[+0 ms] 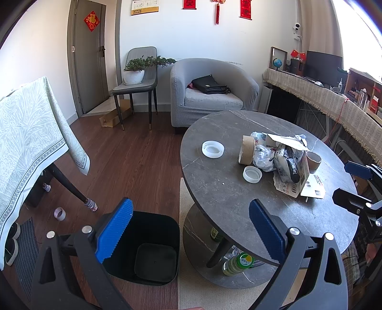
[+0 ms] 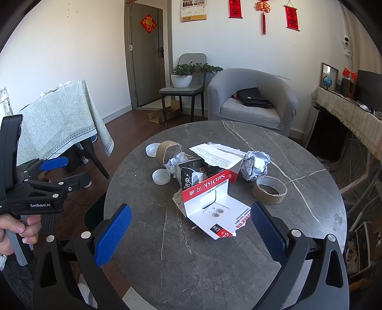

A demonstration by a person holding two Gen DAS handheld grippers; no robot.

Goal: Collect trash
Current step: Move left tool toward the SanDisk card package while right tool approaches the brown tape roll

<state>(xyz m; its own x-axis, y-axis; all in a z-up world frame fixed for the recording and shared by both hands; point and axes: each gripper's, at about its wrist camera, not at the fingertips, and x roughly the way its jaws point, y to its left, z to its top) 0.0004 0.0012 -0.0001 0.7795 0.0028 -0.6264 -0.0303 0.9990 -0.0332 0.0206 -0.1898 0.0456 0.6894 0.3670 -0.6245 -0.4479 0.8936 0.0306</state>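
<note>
Only the left wrist view shows the black bin (image 1: 152, 250) on the floor beside the counter (image 2: 148, 257). Torn SanDisk card (image 2: 214, 209) lies mid-counter, long axis toward the right gripper (image 2: 191, 236); both it and the left gripper (image 1: 191, 233) have fingers wide, empty.

**A living room in a private home**

We see a home living room. Far in the scene stands a grey armchair (image 2: 253, 100) with a black bag (image 2: 254, 97) on its seat, and to its left a grey chair (image 2: 183, 88) carries a potted plant (image 2: 182, 76). On the white wall hang red paper decorations (image 2: 263, 14) and a calendar (image 2: 193, 10), and a grey door (image 2: 145, 57) has a red ornament. The floor is dark wood. In the near part stands a round marble-look table (image 2: 298, 181); at the left is another table under a patterned cloth (image 2: 62, 121). At the right, a cloth-covered sideboard (image 1: 334, 100) holds a small globe (image 1: 277, 62) and a monitor (image 1: 323, 65).
</note>
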